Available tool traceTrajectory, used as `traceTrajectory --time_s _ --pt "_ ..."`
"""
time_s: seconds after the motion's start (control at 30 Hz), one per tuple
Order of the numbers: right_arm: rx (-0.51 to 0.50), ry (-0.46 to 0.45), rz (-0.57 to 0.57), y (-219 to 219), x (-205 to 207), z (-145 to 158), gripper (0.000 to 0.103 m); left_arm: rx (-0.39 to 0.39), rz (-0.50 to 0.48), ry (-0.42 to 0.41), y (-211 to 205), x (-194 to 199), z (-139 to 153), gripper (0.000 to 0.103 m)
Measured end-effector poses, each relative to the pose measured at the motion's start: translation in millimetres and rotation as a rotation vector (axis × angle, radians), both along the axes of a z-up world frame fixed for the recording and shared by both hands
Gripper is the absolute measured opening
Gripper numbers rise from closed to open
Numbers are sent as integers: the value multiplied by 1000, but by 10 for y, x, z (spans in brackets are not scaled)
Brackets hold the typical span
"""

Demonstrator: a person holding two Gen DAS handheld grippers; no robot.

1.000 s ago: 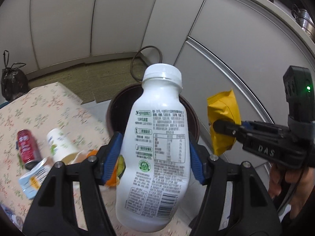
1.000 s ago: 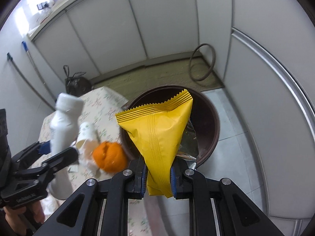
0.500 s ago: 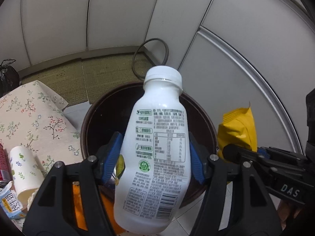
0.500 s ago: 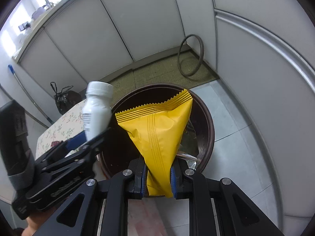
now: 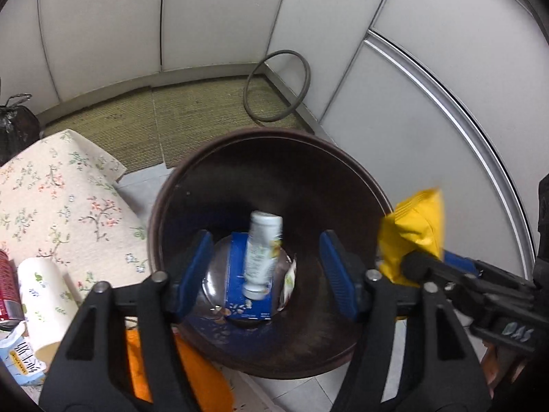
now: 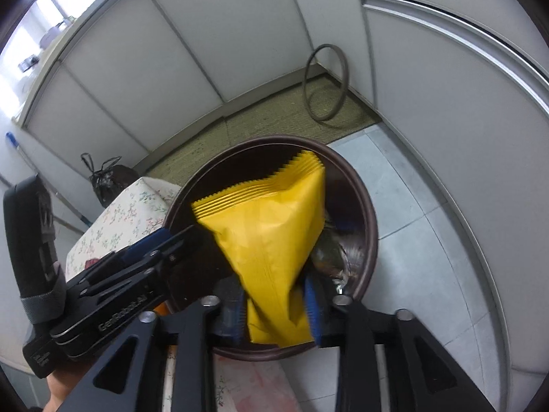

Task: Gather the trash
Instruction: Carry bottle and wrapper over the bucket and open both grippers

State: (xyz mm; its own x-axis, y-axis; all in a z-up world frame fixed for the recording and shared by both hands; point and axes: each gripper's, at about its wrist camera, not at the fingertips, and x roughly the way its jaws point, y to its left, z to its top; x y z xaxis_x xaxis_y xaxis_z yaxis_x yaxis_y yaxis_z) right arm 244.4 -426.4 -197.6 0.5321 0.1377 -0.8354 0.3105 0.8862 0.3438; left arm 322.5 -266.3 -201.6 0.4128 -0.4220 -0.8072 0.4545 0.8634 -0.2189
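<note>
White plastic bottle (image 5: 261, 254): capped, printed label too blurred to read, inside the dark brown round bin (image 5: 343, 178), lying over a blue carton (image 5: 240, 295) and silvery foil at the bin's bottom. Left gripper (image 5: 266, 271): blue-padded jaws spread wide above the bin, holding nothing. Yellow snack bag (image 6: 271, 240): glossy, zigzag-crimped top edge, no print legible; upright over the bin's near rim, its lower end between the blue pads of the right gripper (image 6: 276, 312), whether still pinched cannot be told. Beside the bin: table under a cream floral cloth (image 5: 58, 199) carrying a floral paper cup (image 5: 41, 302) on its side, a red can (image 5: 7, 292) and an orange object (image 5: 192, 377). Beyond the bin: woven olive mat (image 5: 192, 123), dark ring (image 5: 276, 91) leaning against white cabinet doors (image 5: 212, 17), knotted black bag (image 6: 106, 178). Pale floor tiles (image 6: 411, 247) around the bin. Writing: "DAS" on the right gripper's body; "GenRobot.AI" on the left gripper's body.
</note>
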Motion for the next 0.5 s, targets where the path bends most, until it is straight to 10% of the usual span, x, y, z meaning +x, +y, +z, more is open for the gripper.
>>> traceTrajectory --time_s 0.5 --pt "-44 -56 -30 49 -240 425 69 17 14 -48 431 -325 369 79"
